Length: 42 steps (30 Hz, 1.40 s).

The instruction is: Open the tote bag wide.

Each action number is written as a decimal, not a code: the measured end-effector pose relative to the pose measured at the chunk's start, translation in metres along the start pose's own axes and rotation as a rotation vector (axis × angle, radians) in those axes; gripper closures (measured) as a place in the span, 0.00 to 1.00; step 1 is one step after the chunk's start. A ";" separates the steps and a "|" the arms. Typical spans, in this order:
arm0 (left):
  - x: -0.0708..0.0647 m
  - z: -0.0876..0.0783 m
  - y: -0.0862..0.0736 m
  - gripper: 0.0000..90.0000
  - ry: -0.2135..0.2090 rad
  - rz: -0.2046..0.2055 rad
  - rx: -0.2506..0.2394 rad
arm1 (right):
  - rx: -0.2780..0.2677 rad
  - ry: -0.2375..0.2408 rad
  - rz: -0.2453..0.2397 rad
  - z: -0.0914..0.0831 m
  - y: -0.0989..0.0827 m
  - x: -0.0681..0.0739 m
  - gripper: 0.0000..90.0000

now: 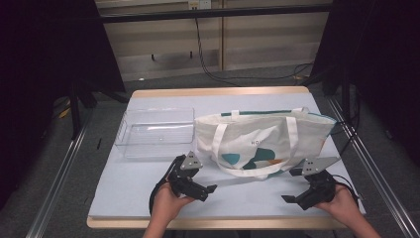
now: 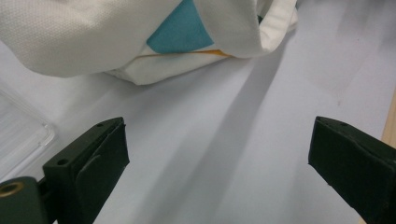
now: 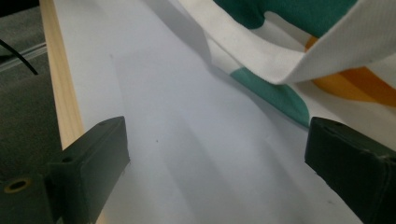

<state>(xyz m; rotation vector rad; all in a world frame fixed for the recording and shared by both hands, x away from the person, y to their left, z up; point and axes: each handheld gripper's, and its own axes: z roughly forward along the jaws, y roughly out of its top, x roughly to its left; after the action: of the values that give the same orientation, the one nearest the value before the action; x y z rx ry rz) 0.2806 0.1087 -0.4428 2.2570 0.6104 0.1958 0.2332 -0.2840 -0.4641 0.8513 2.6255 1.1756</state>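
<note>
High view, bag: white tote bag [image 1: 262, 141] with teal and orange shapes lies flat on the right half of the counter [image 1: 148, 191]; long axis runs left to right, handles drooping toward the person; its print text is too small to read.
High view, box: clear box [image 1: 156, 133] just left of the bag; its walls are faint and whether they touch cannot be told.
High view, left tongs [image 1: 207, 191]: spread, nothing between the jaws, near the bag's lower left corner, pointing right.
High view, right tongs [image 1: 293, 187]: spread, nothing between the jaws, just below the bag's lower right corner, pointing left.
High view, hands: cut off by the bottom edge.
High view, surface and room: pale blue sheet over a wood-edged counter; grey floor, metal rails at both sides, dark curtains, cables along a pale back wall.
Left gripper view, bag [image 2: 140, 42]: cut off at the top; one corner and a teal patch show, well ahead of the spread jaws.
Left gripper view, box [image 2: 21, 140]: a blurred corner at the left edge.
Right gripper view, bag [image 3: 299, 51]: cut off at top and right; a folded edge stands off the sheet, teal and orange below it, near the right jaw.
Right gripper view, counter [image 3: 58, 88]: wooden rim at left, grey floor beyond.
</note>
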 end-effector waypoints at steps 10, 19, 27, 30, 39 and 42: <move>-0.001 -0.003 0.005 0.05 -0.002 0.003 -0.015 | -0.012 0.018 0.001 0.003 0.011 0.003 0.08; 0.002 -0.007 0.013 0.05 -0.007 0.001 -0.027 | -0.043 0.073 -0.001 -0.001 0.034 0.002 0.11; 0.005 -0.012 0.022 0.05 -0.009 0.010 -0.041 | -0.039 0.086 -0.016 -0.004 0.060 0.000 0.11; 0.005 -0.013 0.025 0.05 -0.013 0.011 -0.044 | -0.037 0.094 -0.023 -0.006 0.066 0.000 0.12; 0.002 -0.017 0.040 0.06 -0.026 0.048 -0.040 | -0.031 0.099 -0.032 -0.015 0.073 -0.002 0.12; 0.002 -0.018 0.045 0.06 -0.030 0.047 -0.046 | -0.034 0.095 -0.037 -0.020 0.076 -0.003 0.12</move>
<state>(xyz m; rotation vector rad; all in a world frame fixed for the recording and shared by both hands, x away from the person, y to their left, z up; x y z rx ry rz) 0.2926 0.0954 -0.3980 2.2274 0.5323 0.1975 0.2619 -0.2577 -0.3958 0.7561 2.6748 1.2777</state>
